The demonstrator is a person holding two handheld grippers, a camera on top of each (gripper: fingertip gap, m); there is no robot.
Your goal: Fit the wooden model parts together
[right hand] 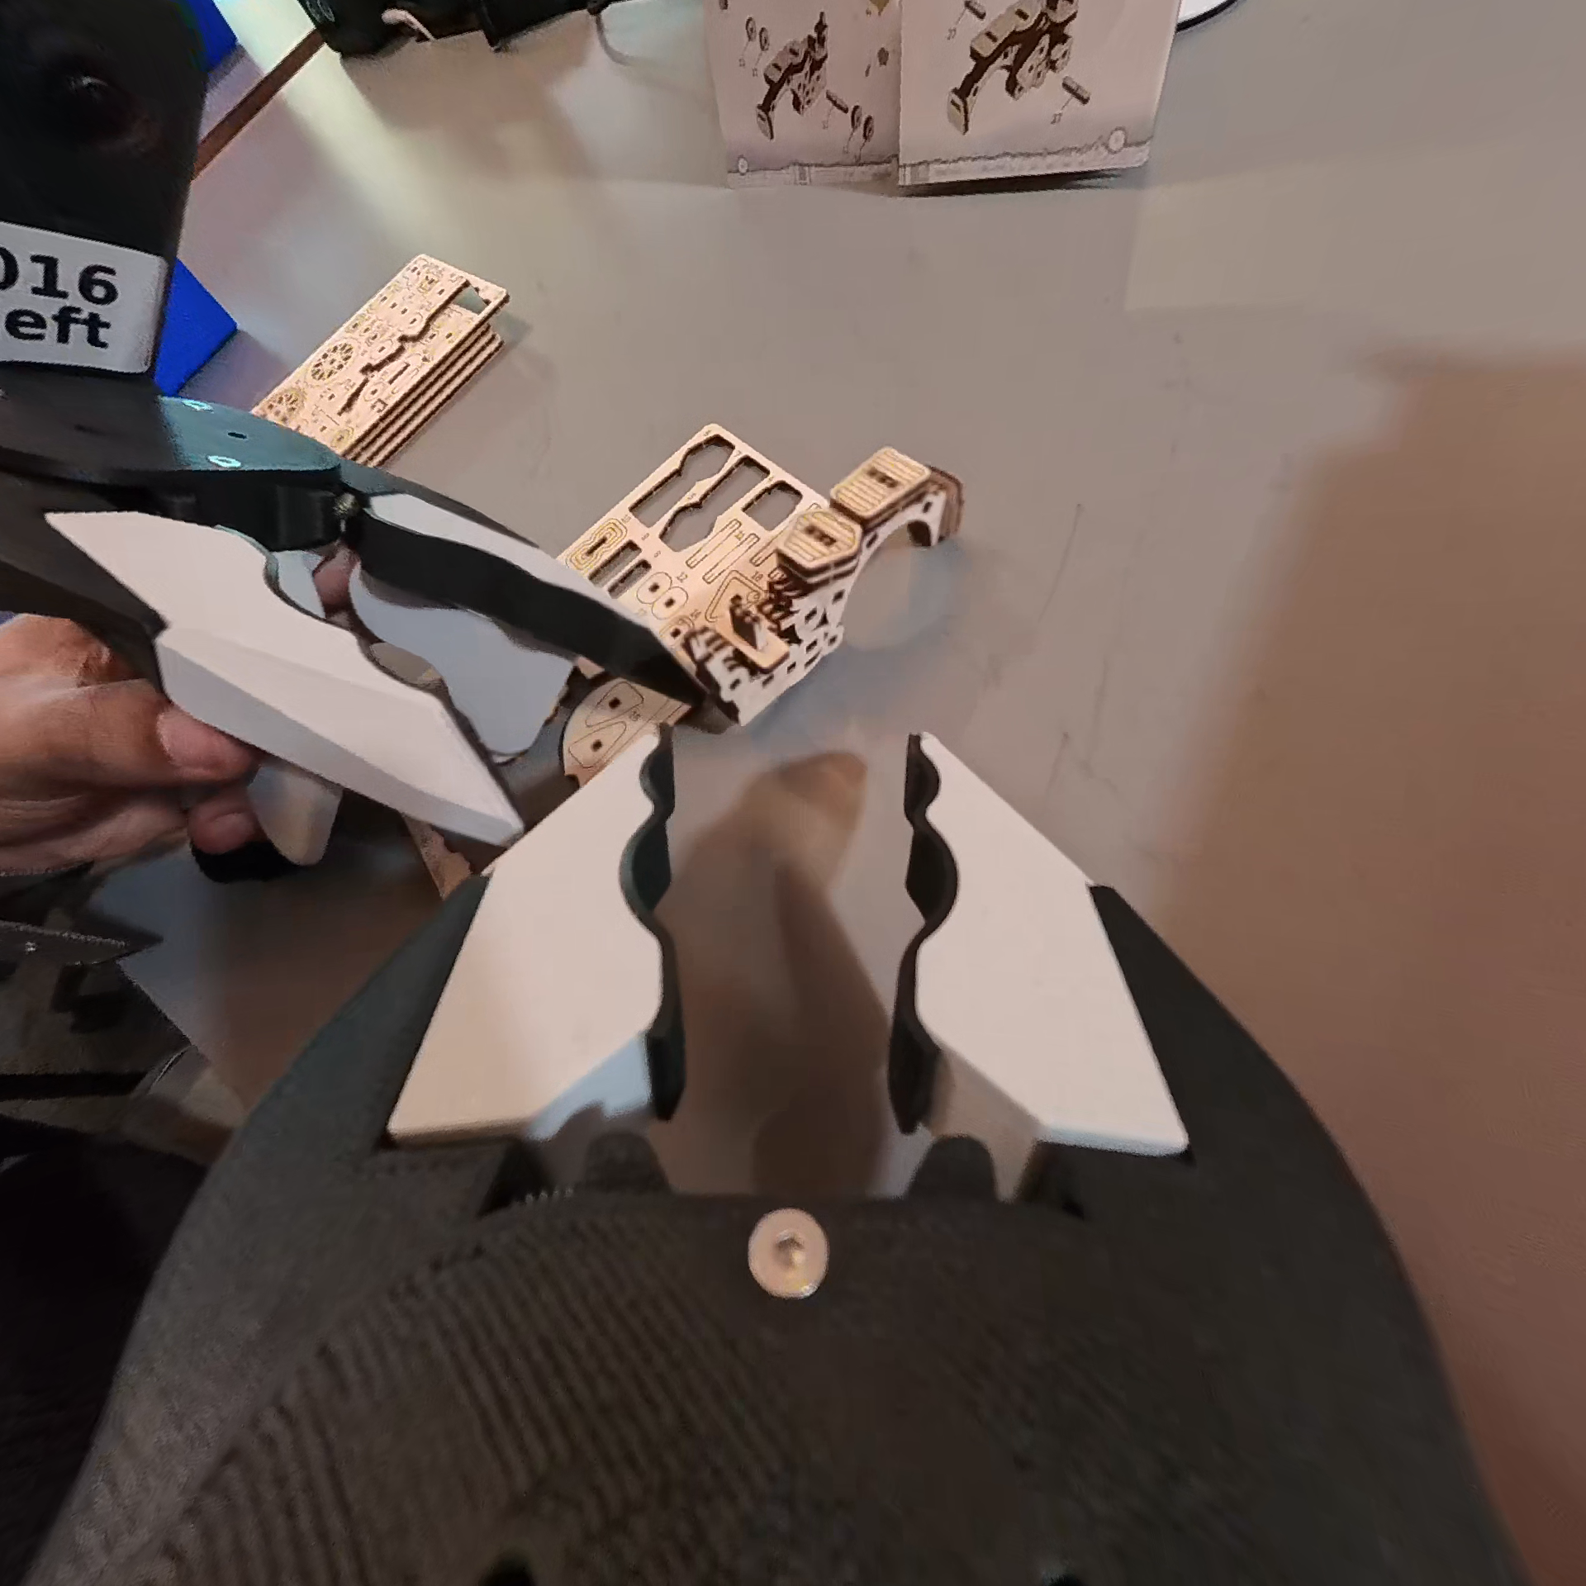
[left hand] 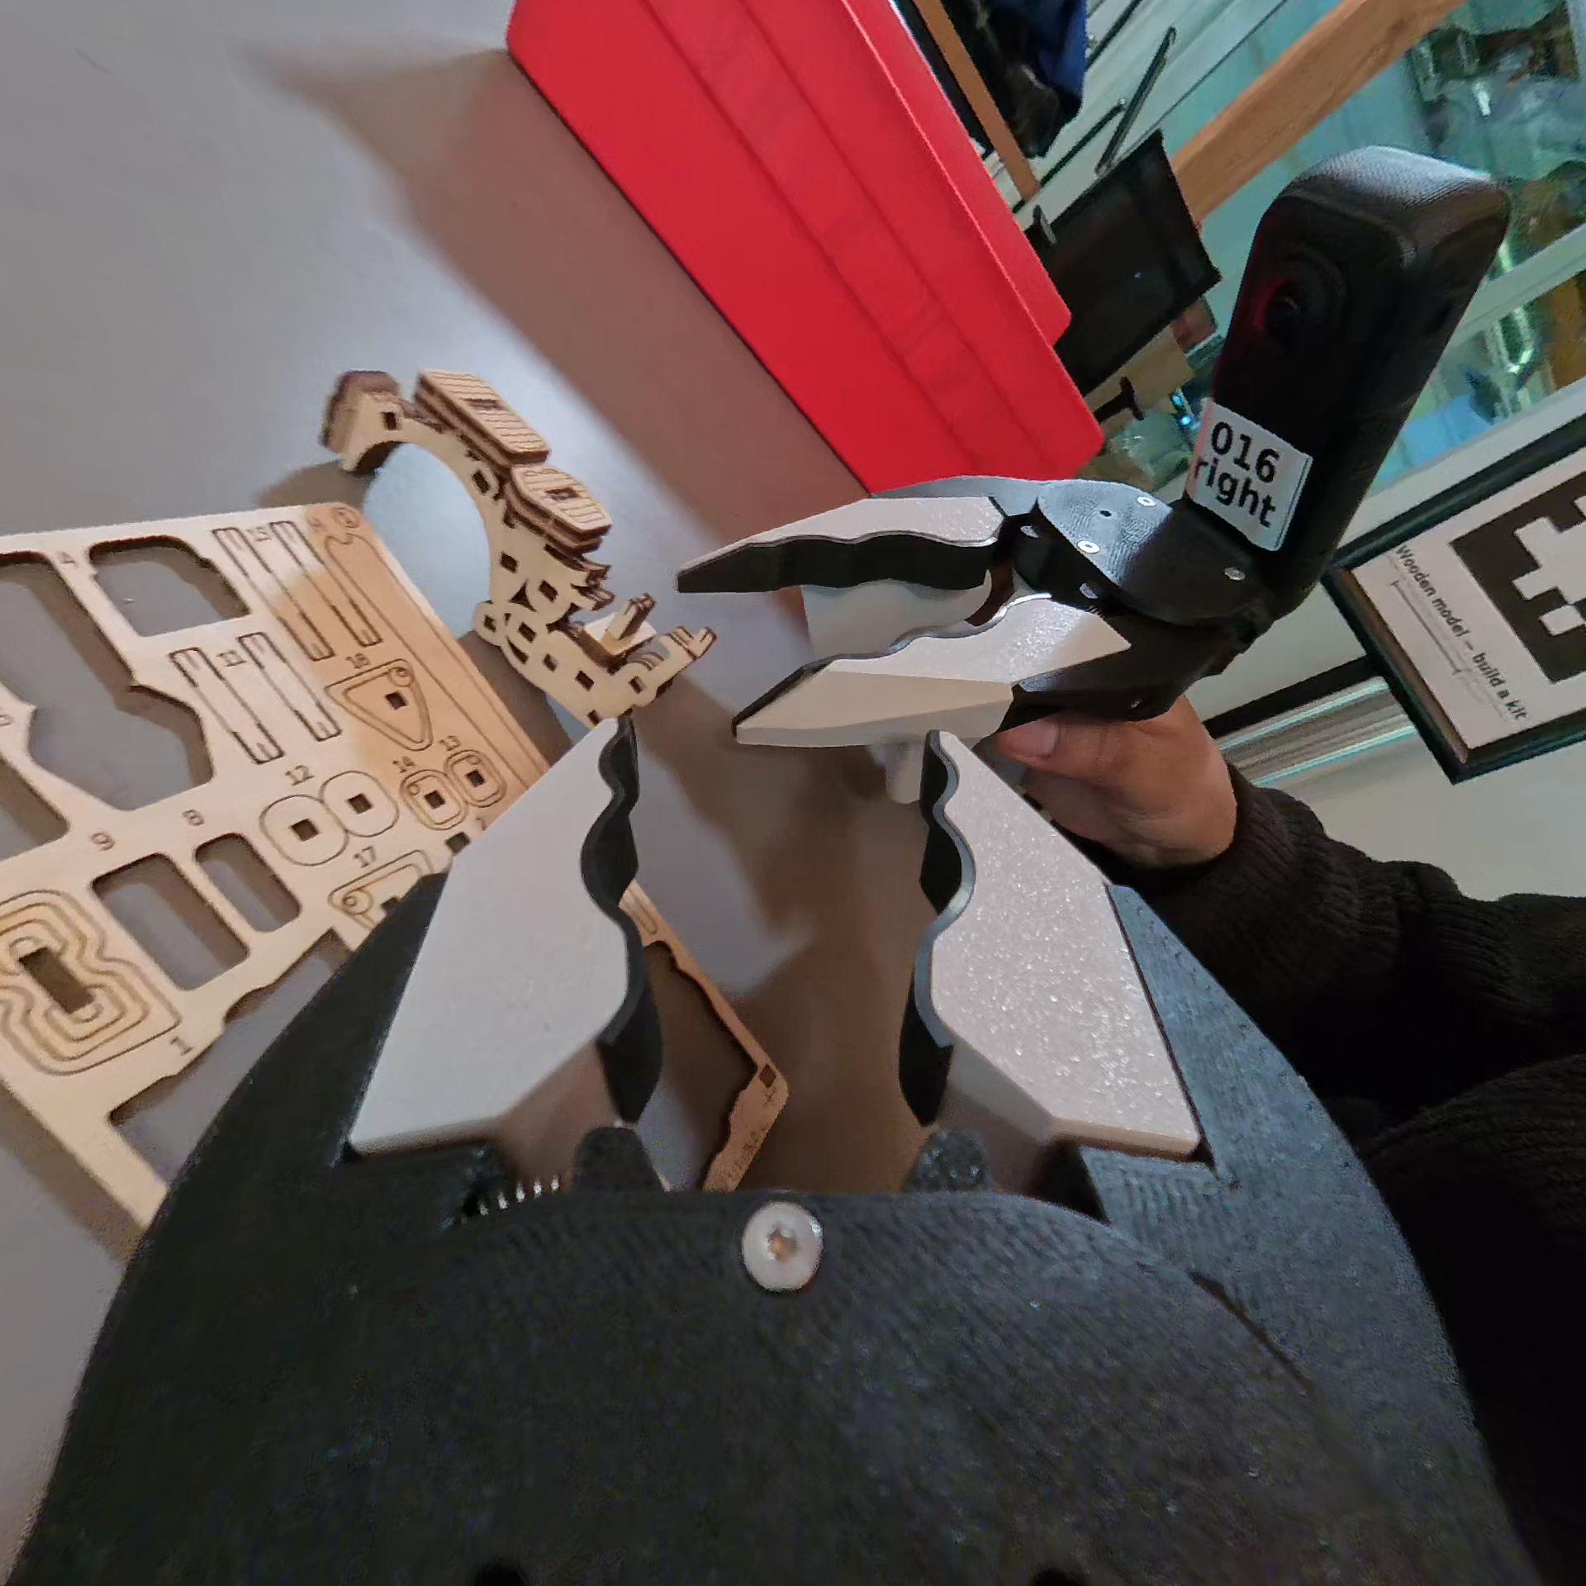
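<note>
Both grippers hang above the grey bench [right hand: 1116, 429] with nothing between their fingers. In the left wrist view, the left gripper [left hand: 777, 747] stands wide at the centre of the frame, its white fingers well apart. The right gripper [left hand: 708, 656] enters from the right of that frame, also spread, with its tips near the half-built wooden model [left hand: 532, 549].

That model lies on the bench in the middle left of the left wrist view, an arched piece with ribbed blocks stacked along it. Just beside it, to the lower left, lies a flat wooden sheet of parts [left hand: 172, 772] with many cut-outs; whether the model's edge overlaps the sheet is hard to tell from here.

In the right wrist view, the right gripper [right hand: 785, 747] is wide at centre frame, and the left gripper [right hand: 601, 747] crosses from the left, its upper finger tip close to the model [right hand: 824, 584]. A stack of further sheets [right hand: 403, 378] lies at upper left, and instruction pages [right hand: 944, 86] stand at the top. A red folder [left hand: 815, 240] lies along the top of the left wrist view.
</note>
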